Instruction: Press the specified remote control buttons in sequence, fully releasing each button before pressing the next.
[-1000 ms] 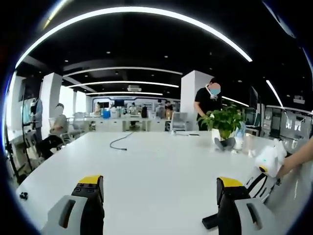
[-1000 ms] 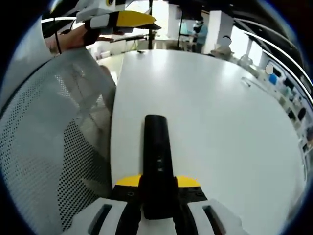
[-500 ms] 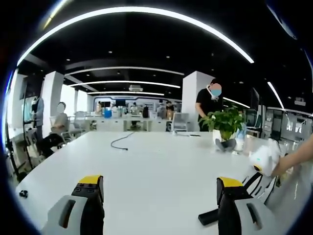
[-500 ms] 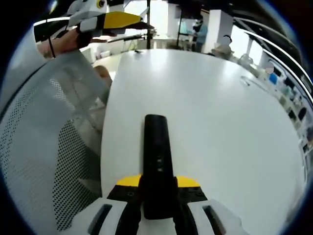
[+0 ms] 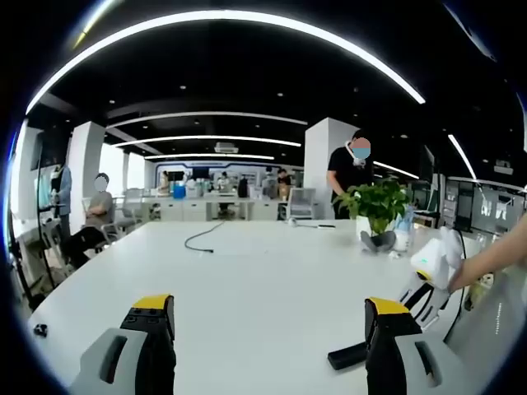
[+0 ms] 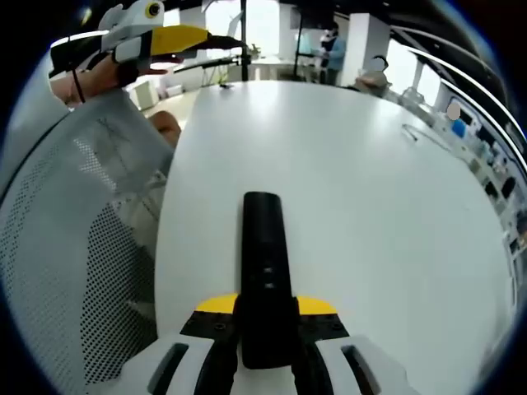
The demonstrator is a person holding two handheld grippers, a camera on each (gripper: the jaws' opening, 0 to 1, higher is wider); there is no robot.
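Black plastic remote (image 6: 266, 276) sits clamped between the right gripper (image 6: 265, 329) jaws, pinched at its near end, most of its length cantilevered straight ahead over the white surface (image 6: 370, 189); from the left gripper view its far tip (image 5: 347, 356) pokes out just right of that gripper's own right jaw. Left gripper (image 5: 268, 337) jaws stand wide apart, holding nothing, raised above the surface and aimed across the room, not at the remote. Risks as I read them: 1) grip is on the tail end only, so a downward press near the far buttons could lever the remote and rotate or slip it out of the jaws. 2) Buttons are too small to make out here, just two faint marks mid-body, so picking the wrong one or bridging two is likely with a wide jaw tip. 3) Left gripper has to swing in from off to the left and above; overshoot could knock the remote sideways. 4) Remote is held near the surface edge, mesh chair back (image 6: 74, 247) just left of it, so a drop could go off the surface and out of view. 5) Incomplete lift-off between presses would break the sequence.
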